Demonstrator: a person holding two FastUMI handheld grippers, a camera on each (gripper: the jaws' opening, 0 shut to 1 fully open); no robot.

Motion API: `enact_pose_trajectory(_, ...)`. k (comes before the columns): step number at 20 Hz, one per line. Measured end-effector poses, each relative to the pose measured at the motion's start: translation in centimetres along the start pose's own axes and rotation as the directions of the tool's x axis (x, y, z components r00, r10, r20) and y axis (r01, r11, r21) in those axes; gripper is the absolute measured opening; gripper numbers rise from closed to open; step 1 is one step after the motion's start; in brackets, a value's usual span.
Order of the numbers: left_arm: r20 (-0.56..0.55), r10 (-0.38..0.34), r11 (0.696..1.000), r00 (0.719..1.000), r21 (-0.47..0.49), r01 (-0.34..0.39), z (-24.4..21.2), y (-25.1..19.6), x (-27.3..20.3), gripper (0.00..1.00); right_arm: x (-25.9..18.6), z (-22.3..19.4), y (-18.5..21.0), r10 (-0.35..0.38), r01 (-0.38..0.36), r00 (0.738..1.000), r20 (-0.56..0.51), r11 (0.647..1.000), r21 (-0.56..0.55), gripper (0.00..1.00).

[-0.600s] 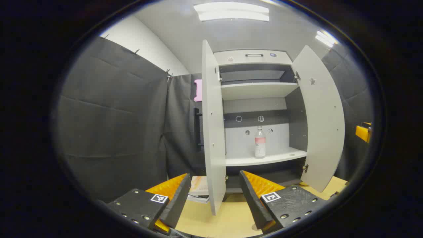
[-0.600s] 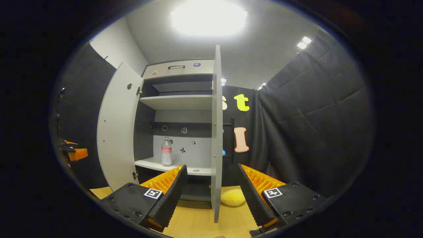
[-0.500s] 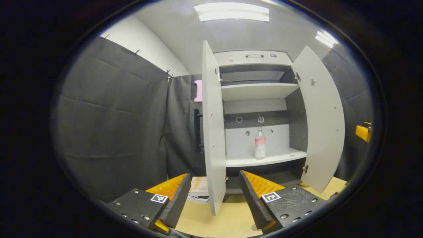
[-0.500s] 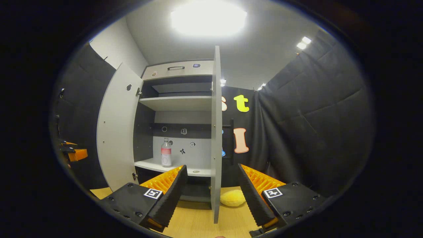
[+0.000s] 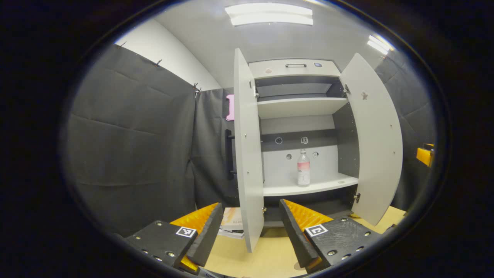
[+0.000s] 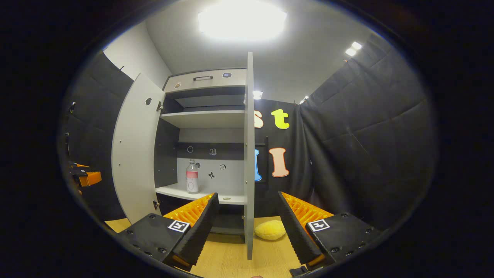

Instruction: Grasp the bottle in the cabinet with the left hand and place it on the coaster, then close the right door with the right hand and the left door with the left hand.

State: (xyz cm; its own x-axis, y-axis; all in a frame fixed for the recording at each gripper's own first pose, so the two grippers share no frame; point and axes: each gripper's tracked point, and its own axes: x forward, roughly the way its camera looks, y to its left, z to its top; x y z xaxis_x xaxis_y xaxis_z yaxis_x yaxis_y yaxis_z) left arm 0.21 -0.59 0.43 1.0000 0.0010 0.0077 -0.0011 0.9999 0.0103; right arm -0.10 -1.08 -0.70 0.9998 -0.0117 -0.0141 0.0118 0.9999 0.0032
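Since a moment ago both views have slid slightly sideways, with nothing else moved. The bottle (image 5: 303, 168) stands upright on the lower shelf (image 5: 308, 187) of the cabinet (image 5: 295, 69), both doors swung open; its pink label is too small to read. The left gripper (image 5: 250, 227) and right gripper (image 6: 247, 224) hang wide apart, empty, well short of it, above the wooden table (image 6: 231, 262).

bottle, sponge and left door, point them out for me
bottle (image 5: 303, 168) left gripper view, on its label band
sponge (image 6: 270, 229) right gripper view, on its top face
left door (image 5: 248, 154) left gripper view, on its inner panel
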Motion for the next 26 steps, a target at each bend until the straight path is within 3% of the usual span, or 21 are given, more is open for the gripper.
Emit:
enact_pose_trajectory(7, 0.004, -0.030, 1.000, 1.000, 0.002, 0.030, 0.5, -2.7, 1.3, 0.86, 0.2, 0.1, -1.2, -0.001, 0.001, 1.000, 0.004, 1.000, -0.007, 0.92)
enact_pose_trajectory(8, 0.006, -0.040, 0.999, 0.999, -0.004, 0.040, 0.6, -3.4, 1.5, 0.80, 0.2, 0.1, -1.5, 0.001, -0.001, 1.000, 0.007, 1.000, -0.015, 0.92)
enact_pose_trajectory(9, 0.008, -0.058, 0.998, 0.998, -0.014, 0.058, 0.8, -4.3, 1.9, 0.80, 0.3, 0.0, -1.8, 0.003, -0.003, 1.000, 0.010, 1.000, -0.021, 0.95)
enact_pose_trajectory(10, 0.007, -0.075, 0.997, 0.997, -0.022, 0.075, 0.9, -5.4, 2.1, 0.86, 0.5, -0.1, -2.1, 0.006, -0.006, 1.000, 0.010, 1.000, -0.020, 0.95)
enact_pose_trajectory(12, 0.008, -0.088, 0.995, 0.996, -0.036, 0.089, 1.1, -7.0, 3.0, 0.86, 0.6, -0.8, -2.2, 0.033, -0.033, 0.999, -0.003, 0.999, 0.000, 0.95)
enact_pose_trajectory(13, 0.011, -0.092, 0.995, 0.996, -0.046, 0.093, 1.5, -7.9, 3.5, 0.80, 0.6, -1.2, -2.1, 0.050, -0.050, 0.999, -0.011, 0.999, 0.010, 0.95)
enact_pose_trajectory(14, 0.018, -0.097, 0.994, 0.995, -0.056, 0.098, 1.7, -8.8, 4.2, 0.80, 0.6, -1.5, -2.2, 0.064, -0.064, 0.998, -0.015, 0.998, 0.016, 0.95)
enact_pose_trajectory(15, 0.026, -0.103, 0.992, 0.994, -0.067, 0.105, 2.1, -9.4, 4.8, 0.86, 0.7, -1.8, -2.5, 0.073, -0.073, 0.997, -0.014, 0.997, 0.018, 0.95)
enact_pose_trajectory(16, 0.030, -0.110, 0.991, 0.993, -0.079, 0.112, 2.2, -10.1, 5.7, 0.86, 0.7, -2.0, -2.8, 0.076, -0.076, 0.997, -0.017, 0.997, 0.019, 0.95)
enact_pose_trajectory(18, 0.021, -0.129, 0.986, 0.991, -0.099, 0.131, 2.5, -11.3, 7.6, 0.90, 0.6, -2.5, -3.6, 0.070, -0.070, 0.997, -0.033, 0.997, 0.025, 0.95)
enact_pose_trajectory(23, 0.037, -0.180, 0.980, 0.983, -0.082, 0.182, 4.2, -14.0, 13.0, 0.86, 0.5, -3.0, -5.4, 0.036, -0.035, 0.998, -0.043, 0.999, 0.015, 0.92)
enact_pose_trajectory(26, 0.048, -0.223, 0.970, 0.974, -0.088, 0.226, 4.7, -16.0, 16.4, 0.86, 0.7, -3.3, -6.4, -0.013, 0.014, 0.998, -0.054, 1.000, 0.015, 0.95)
